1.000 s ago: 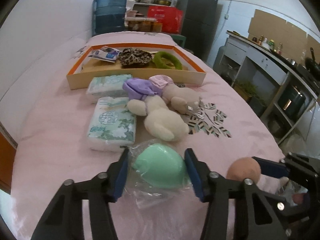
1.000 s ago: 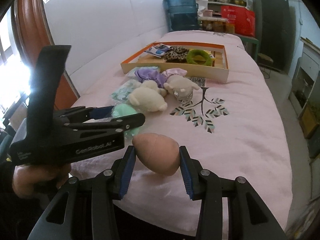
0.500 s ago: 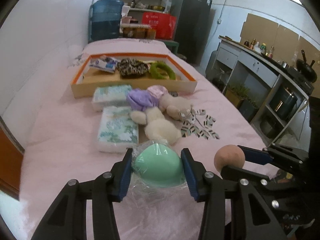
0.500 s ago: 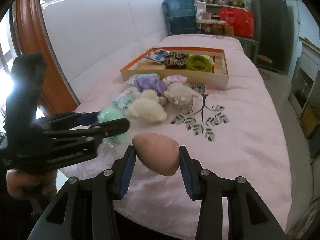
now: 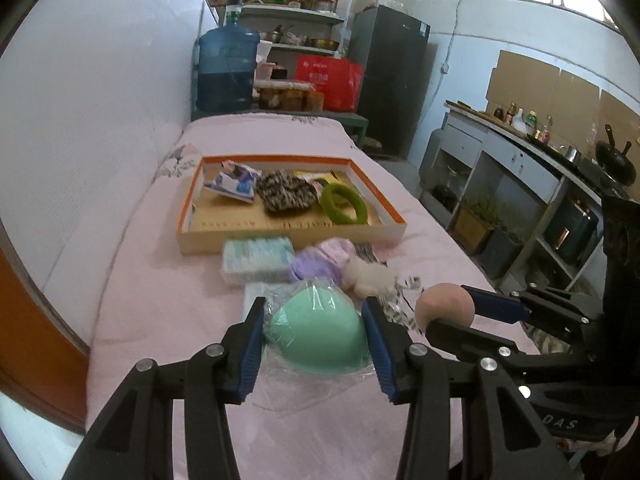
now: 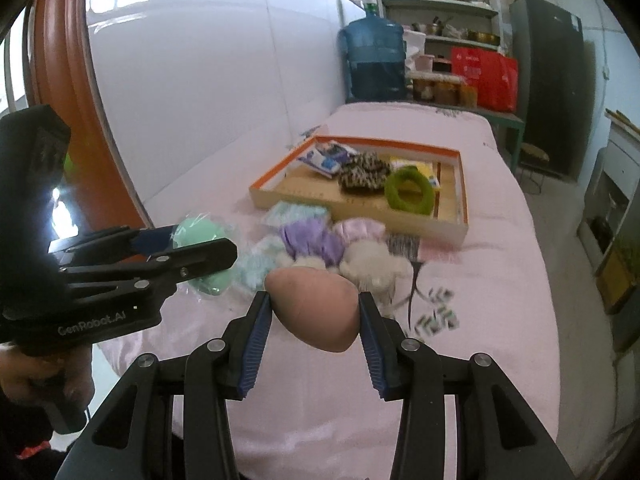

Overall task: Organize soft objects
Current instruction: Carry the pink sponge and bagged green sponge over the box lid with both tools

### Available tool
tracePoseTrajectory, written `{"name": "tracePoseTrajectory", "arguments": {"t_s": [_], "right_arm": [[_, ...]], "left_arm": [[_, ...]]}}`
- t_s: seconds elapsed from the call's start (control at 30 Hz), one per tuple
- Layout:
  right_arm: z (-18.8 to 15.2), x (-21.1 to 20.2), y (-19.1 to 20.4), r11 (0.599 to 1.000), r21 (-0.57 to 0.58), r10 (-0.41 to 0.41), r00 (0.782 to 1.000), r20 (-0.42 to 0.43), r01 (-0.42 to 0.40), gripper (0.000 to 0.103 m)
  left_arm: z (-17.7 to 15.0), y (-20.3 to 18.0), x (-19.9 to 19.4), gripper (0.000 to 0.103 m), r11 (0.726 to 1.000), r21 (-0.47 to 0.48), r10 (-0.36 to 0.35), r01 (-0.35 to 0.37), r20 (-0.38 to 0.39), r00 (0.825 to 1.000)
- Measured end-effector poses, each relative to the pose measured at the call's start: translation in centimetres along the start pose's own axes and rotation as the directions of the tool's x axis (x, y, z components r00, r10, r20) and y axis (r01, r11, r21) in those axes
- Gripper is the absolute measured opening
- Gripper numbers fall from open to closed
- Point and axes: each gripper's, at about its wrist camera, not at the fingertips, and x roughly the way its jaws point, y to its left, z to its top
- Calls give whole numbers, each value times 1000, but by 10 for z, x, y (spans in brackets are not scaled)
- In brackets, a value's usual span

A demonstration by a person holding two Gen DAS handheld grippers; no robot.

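My left gripper (image 5: 314, 326) is shut on a mint-green sponge (image 5: 318, 334) in clear wrap and holds it above the pink bed. My right gripper (image 6: 316, 306) is shut on a tan egg-shaped sponge (image 6: 316, 306), also held in the air. Each gripper shows in the other's view: the right one (image 5: 444, 310) with its tan sponge, the left one (image 6: 200, 246) with the green sponge (image 6: 200, 232). An orange-rimmed tray (image 5: 390, 210) lies farther up the bed and holds a leopard-print scrunchie (image 5: 284, 194), a green ring (image 5: 344, 210) and a blue packet (image 5: 234, 180).
Between the grippers and the tray lie a tissue pack (image 5: 258, 258), a purple cloth (image 5: 314, 266) and a cream plush toy (image 5: 370, 274). A white wall (image 5: 100, 120) runs along the bed's left side. A counter (image 5: 520, 152) stands to the right. A water jug (image 5: 226, 70) stands beyond the bed.
Both grippers have lifted their sponges off the bed and risen. The bed objects now lie lower and farther in both views.
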Motion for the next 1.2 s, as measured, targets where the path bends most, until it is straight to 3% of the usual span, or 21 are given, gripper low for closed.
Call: {"name": "tracePoseTrajectory", "arguments": {"t_s": [0.67, 1.2], "right_arm": [[77, 43, -20, 1000, 0, -7, 1000, 21, 7, 45], [110, 86, -47, 1000, 29, -2, 1000, 6, 2, 45]], "left_arm": [[74, 45, 38, 47, 996, -54, 69, -68, 16, 997], [104, 66, 86, 47, 993, -58, 103, -103, -14, 995]]}}
